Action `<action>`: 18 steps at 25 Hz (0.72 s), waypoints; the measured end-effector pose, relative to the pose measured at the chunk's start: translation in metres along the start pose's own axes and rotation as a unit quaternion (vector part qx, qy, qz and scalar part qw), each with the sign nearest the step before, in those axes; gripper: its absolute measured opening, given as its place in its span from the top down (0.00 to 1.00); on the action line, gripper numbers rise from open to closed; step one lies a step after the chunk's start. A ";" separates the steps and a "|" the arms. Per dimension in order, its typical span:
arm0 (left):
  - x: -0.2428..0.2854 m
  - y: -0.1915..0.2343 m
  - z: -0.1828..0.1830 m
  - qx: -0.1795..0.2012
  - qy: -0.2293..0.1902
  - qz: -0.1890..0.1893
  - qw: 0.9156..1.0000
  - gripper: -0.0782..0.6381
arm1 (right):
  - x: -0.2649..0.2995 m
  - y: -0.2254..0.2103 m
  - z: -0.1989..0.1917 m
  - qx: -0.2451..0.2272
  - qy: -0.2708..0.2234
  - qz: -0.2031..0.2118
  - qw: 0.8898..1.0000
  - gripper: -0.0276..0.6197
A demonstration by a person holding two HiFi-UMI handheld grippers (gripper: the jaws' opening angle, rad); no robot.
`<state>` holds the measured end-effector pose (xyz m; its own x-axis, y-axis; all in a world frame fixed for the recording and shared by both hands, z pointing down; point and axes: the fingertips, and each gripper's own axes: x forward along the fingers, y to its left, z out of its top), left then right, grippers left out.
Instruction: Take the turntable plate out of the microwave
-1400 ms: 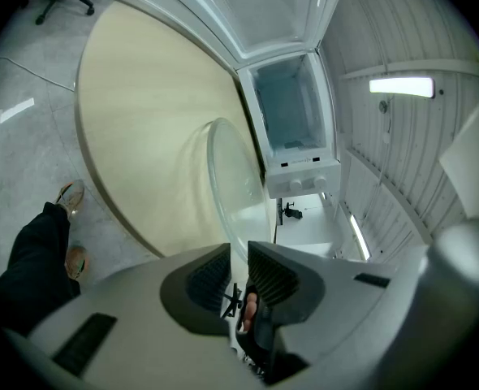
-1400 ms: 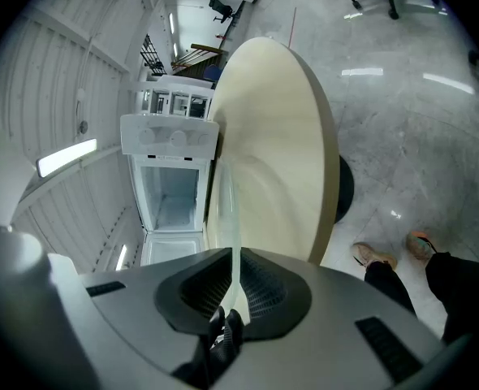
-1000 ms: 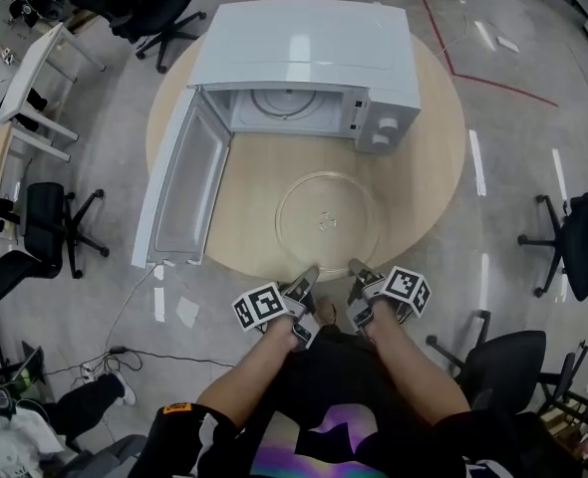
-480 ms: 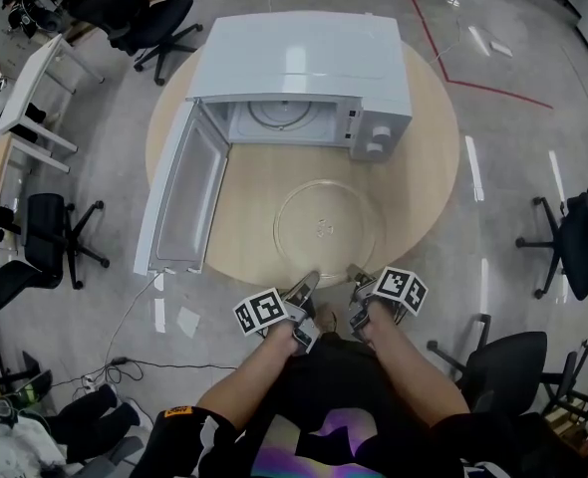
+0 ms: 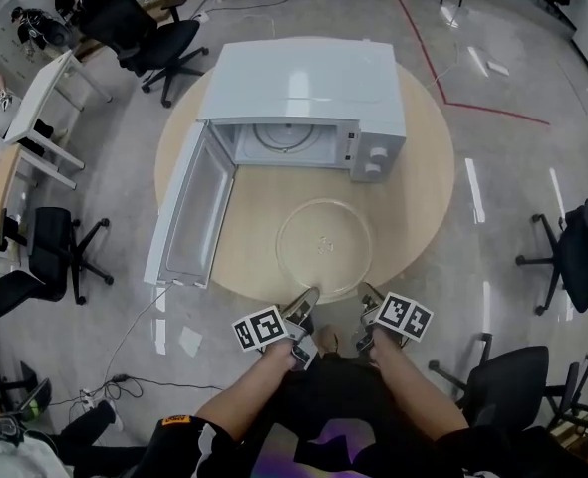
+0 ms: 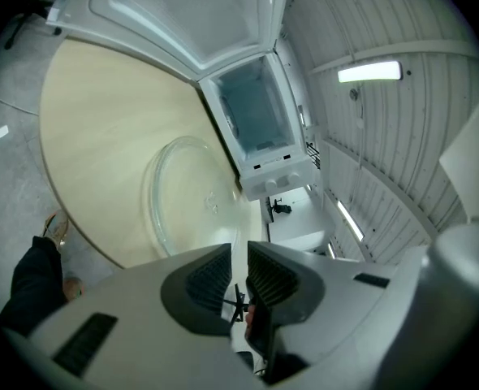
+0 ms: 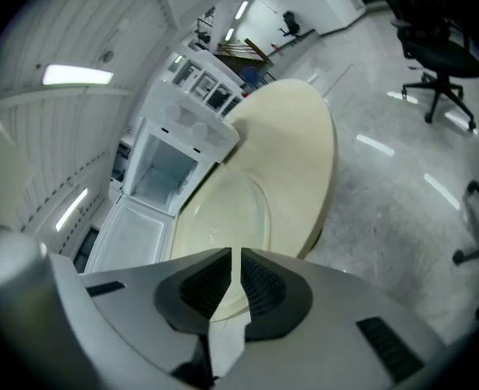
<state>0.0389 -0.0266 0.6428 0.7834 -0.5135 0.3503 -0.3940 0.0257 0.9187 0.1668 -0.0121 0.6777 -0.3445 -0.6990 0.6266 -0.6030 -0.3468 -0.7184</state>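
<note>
A round wooden worktop [image 5: 419,202] is seen from above, and the white microwave [image 5: 309,83] is set on its far half with the cavity turned toward the person. The microwave door [image 5: 187,207] is swung fully open, out from the left side of the microwave. Inside the microwave's cavity a pale ring shape is seen on the floor, which may be the roller ring, though it is too small to be sure of. The clear glass turntable plate [image 5: 324,245] is no longer in the microwave: it lies flat on the worktop just in front of the microwave's control-panel end, wholly outside the cavity and clear of the door. The main part of the task is therefore judged done, since the plate has been taken out and set down. What is left, if anything, is judged to be no more than drawing the hands away, and perhaps closing the door, which the task does not ask for. The left gripper [image 5: 303,305] and the right gripper [image 5: 371,298] are held side by side at the worktop edge farthest from the microwave, just beyond the near rim of the plate and not touching it. The left jaws are parted by a narrow gap with nothing between them. The right jaws are drawn closer, with only a thin slit left, and nothing is gripped there either.
</note>
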 end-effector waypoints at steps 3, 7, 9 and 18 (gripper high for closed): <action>-0.006 -0.012 0.000 0.035 -0.002 -0.003 0.999 0.75 | -0.016 0.026 0.016 -0.091 -0.042 0.019 0.995 0.89; -0.021 -0.041 0.002 0.086 -0.016 -0.014 0.996 0.75 | -0.045 0.068 0.024 -0.194 -0.085 0.062 0.975 0.89; -0.031 -0.059 0.006 0.122 -0.028 -0.019 0.992 0.75 | -0.059 0.088 0.025 -0.233 -0.102 0.081 0.964 0.89; -0.081 -0.122 0.008 0.286 -0.088 -0.002 0.954 0.79 | -0.120 0.157 0.012 -0.367 -0.163 0.134 0.906 0.91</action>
<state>0.0198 0.0051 0.5010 0.7126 -0.6497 0.2647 -0.6285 -0.4237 0.6522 0.1219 0.0097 0.4862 -0.3909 -0.8856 0.2509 -0.8861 0.2883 -0.3629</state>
